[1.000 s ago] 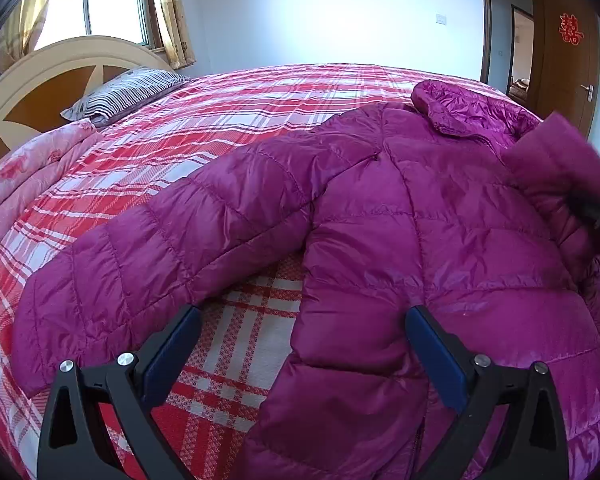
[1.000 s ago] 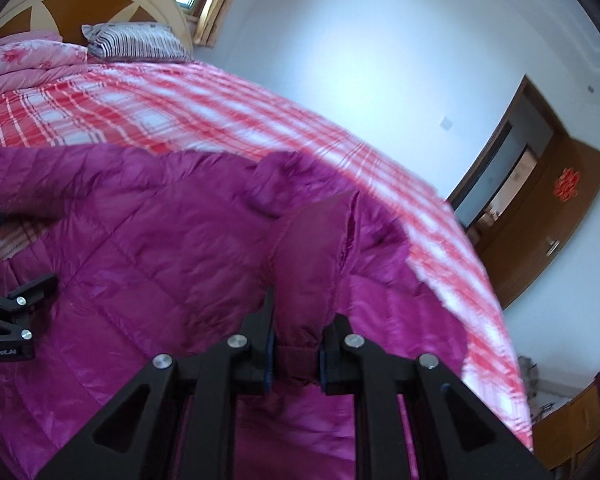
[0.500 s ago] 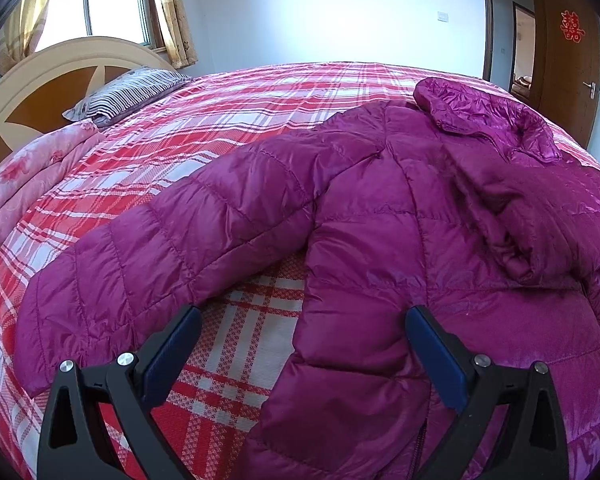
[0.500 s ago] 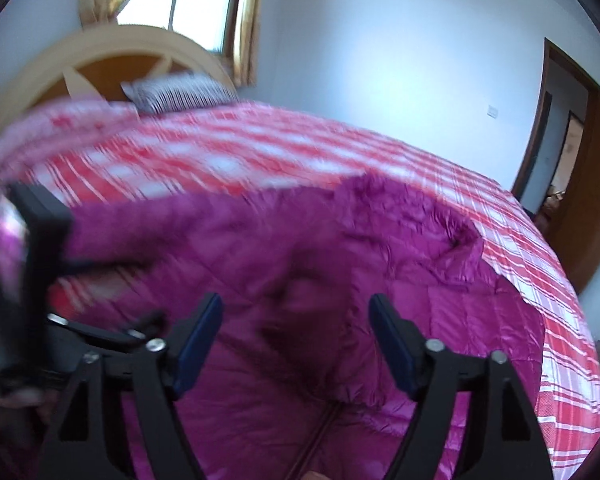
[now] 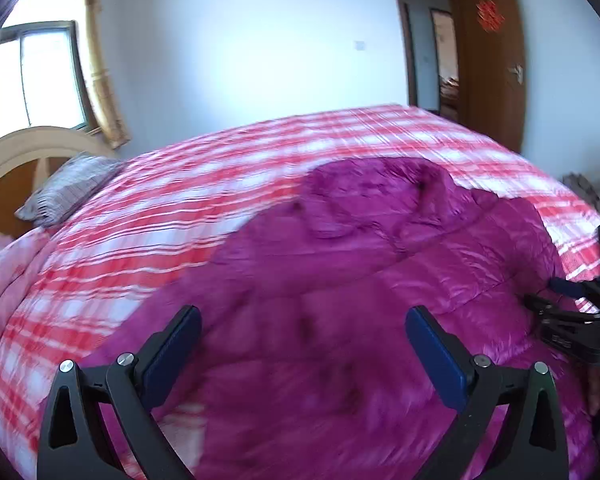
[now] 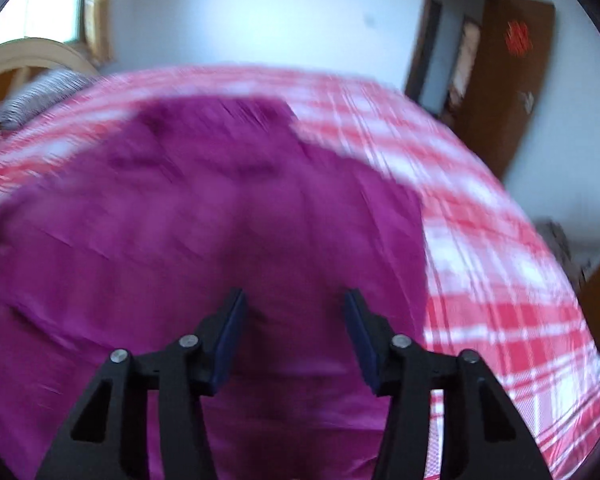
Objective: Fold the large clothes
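A large magenta quilted puffer jacket (image 5: 360,280) lies spread on the bed, its collar (image 5: 372,196) toward the far side. It also fills the right wrist view (image 6: 204,240), which is motion-blurred. My left gripper (image 5: 302,326) is open and empty, just above the jacket's body. My right gripper (image 6: 294,316) is open and empty over the jacket's right part. The right gripper also shows at the right edge of the left wrist view (image 5: 572,312), beside the jacket's right side.
The bed (image 5: 220,184) has a red and white plaid cover. A striped pillow (image 5: 68,188) and a wooden headboard (image 5: 16,160) are at the left. A window (image 5: 32,76) is behind them. An open brown door (image 5: 492,64) is at the right.
My right gripper opened and let go of the jacket sleeve, which now lies folded over the body. Both grippers have swung right, and the views now face the collar and door.
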Motion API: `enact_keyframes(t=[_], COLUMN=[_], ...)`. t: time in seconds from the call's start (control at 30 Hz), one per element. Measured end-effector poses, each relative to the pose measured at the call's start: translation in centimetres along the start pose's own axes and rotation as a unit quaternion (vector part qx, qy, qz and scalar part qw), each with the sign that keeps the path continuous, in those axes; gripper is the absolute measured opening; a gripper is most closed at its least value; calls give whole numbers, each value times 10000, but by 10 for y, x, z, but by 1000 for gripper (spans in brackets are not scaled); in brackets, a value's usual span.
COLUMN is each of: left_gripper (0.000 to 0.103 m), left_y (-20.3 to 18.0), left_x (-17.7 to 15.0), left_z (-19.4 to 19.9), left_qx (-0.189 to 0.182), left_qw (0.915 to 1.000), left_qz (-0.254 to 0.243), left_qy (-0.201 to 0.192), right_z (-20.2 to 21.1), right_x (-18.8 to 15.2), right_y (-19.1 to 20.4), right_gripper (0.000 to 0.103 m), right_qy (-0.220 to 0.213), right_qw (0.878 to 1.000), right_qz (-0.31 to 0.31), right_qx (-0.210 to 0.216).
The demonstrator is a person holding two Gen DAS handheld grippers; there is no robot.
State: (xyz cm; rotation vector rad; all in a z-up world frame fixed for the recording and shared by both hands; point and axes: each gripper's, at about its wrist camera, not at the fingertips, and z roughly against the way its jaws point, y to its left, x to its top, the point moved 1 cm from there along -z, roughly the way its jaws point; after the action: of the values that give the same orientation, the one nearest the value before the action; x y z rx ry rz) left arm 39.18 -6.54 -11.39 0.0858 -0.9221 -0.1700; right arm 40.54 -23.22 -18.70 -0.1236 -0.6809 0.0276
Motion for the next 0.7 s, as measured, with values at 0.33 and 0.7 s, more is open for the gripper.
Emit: enact_keyframes(t=[0.33,0.7], left_gripper=[102,102], left_y=[-22,-22], left_x=[-29,-33], left_z=[-86,-89], left_qx=[62,62], left_qw=[9961,9965], left_qz=[19,69], left_qy=[884,831], right_z=[32,-76], right_x=[37,61], right_y=[-32,-52], right_gripper=[52,52], right_qy=[-665,-79], right_qw=[9956,9950], right_qz=[-523,-978], right_qx=[398,159])
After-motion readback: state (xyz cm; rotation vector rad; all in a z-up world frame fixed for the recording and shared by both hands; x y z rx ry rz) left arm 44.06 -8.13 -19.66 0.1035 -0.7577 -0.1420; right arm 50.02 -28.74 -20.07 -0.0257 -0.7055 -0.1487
